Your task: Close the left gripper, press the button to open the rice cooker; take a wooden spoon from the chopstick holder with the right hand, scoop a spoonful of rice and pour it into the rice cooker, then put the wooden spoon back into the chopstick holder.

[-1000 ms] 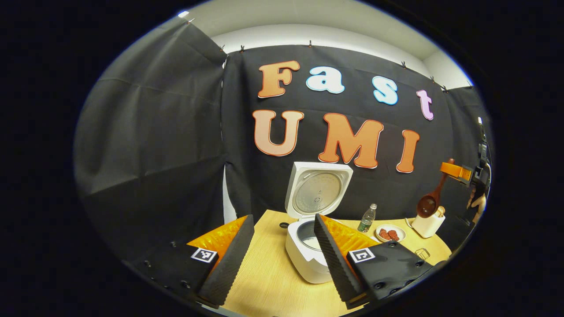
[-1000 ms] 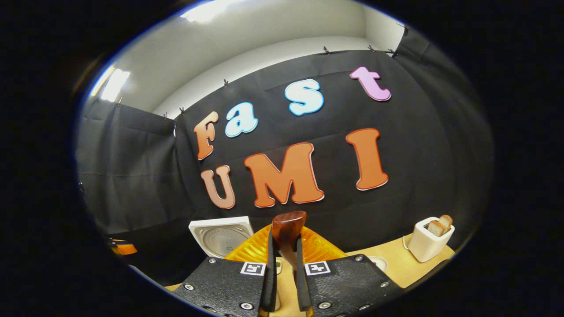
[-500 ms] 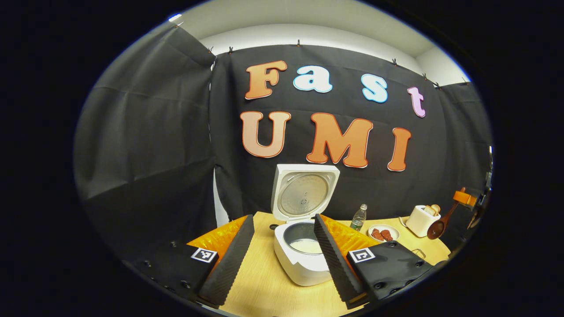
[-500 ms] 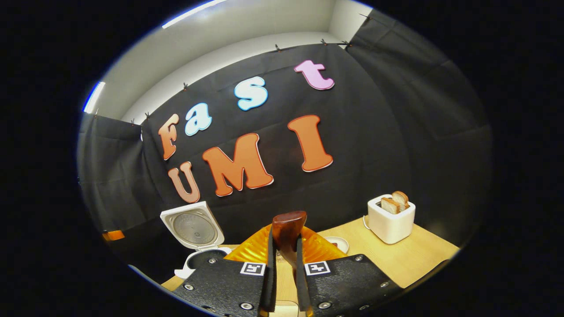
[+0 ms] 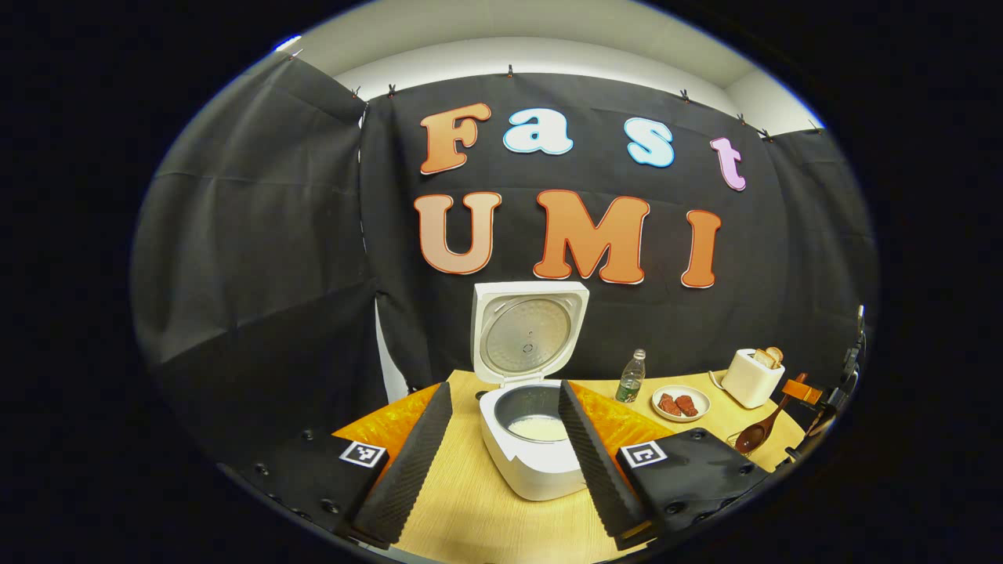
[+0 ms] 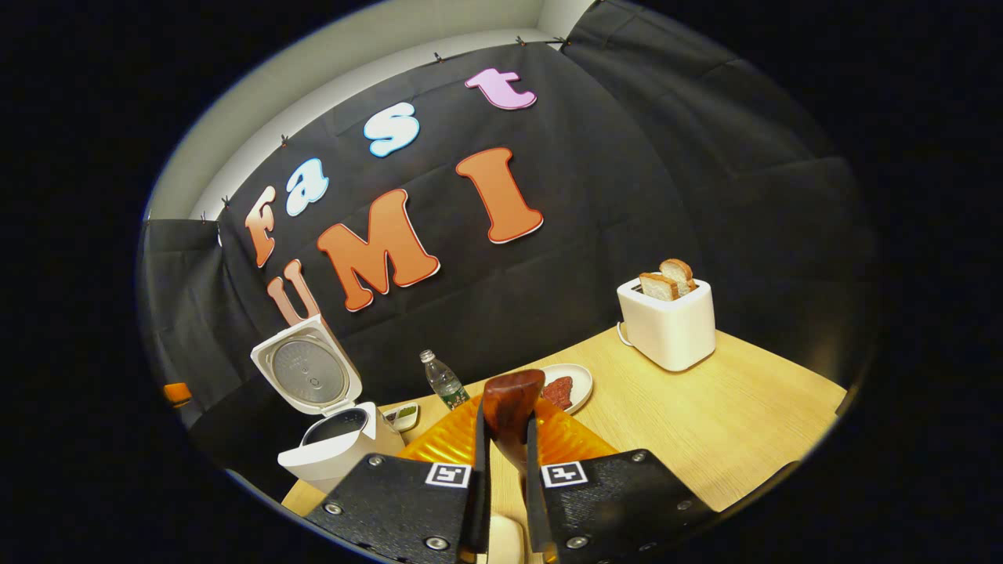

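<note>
Left gripper view: left gripper (image 5: pixel 501 439) with fingers spread wide, nothing between them, held above the table (image 5: pixel 470 501). Cooker (image 5: pixel 533 454) straight ahead on the table, lid (image 5: pixel 526 333) standing upright, white rice in the inner pot. To its right a bottle (image 5: pixel 630 377), then a plate (image 5: pixel 680 403) of red pieces, then a toaster (image 5: pixel 751 377) with bread. Far right, the right gripper (image 5: pixel 801 390) holds the spoon (image 5: pixel 758 433) by its handle, bowl hanging low near the table edge.

Right gripper view: right gripper (image 6: pixel 504 501) pinched tight on the spoon handle (image 6: pixel 511 411), both fingers pressing it, handle end rising above the fingertips. Cooker (image 6: pixel 333 446) lies to the lower left, lid open. Bottle (image 6: pixel 443 381) and plate (image 6: pixel 568 387) sit beyond the fingers; toaster (image 6: pixel 667 321) to the right. Chopstick holder: cannot tell where it is.
</note>
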A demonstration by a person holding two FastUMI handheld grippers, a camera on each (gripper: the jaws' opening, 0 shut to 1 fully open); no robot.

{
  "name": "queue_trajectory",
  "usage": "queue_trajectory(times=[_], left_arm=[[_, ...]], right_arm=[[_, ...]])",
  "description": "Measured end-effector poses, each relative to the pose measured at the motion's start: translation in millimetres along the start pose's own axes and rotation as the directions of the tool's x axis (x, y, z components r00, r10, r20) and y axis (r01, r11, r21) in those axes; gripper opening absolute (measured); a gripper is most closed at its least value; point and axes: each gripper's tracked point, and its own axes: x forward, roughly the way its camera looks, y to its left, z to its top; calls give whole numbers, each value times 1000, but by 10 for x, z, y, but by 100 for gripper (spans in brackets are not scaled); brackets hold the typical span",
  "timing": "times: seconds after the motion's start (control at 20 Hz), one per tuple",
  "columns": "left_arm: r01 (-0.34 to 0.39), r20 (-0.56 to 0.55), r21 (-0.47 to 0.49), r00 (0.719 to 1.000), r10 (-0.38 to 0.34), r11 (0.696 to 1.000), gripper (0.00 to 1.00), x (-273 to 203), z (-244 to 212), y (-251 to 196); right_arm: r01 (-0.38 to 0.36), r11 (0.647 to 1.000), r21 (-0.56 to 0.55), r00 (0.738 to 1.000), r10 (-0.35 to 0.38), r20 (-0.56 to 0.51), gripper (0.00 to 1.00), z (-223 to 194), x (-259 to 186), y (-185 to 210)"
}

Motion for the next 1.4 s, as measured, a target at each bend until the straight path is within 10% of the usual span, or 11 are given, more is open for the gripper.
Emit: queue_trajectory(times=[0.9, 1.2, 1.4], left_arm=[[-58, 5, 29, 998, 58, 998, 93, -72, 82, 41], [-56, 50, 23, 997, 55, 998, 94, 46, 291, -47], [-6, 66, -18, 998, 7, 1000, 94, 311, 546, -233]], right_arm=[[129, 981, 148, 988, -114, -103, 27, -479, 120, -715], [201, 980, -4, 975, -200, -99, 95, -205, -188, -786], [193, 972, -135, 976, -205, -78, 95, 53, -412, -617]])
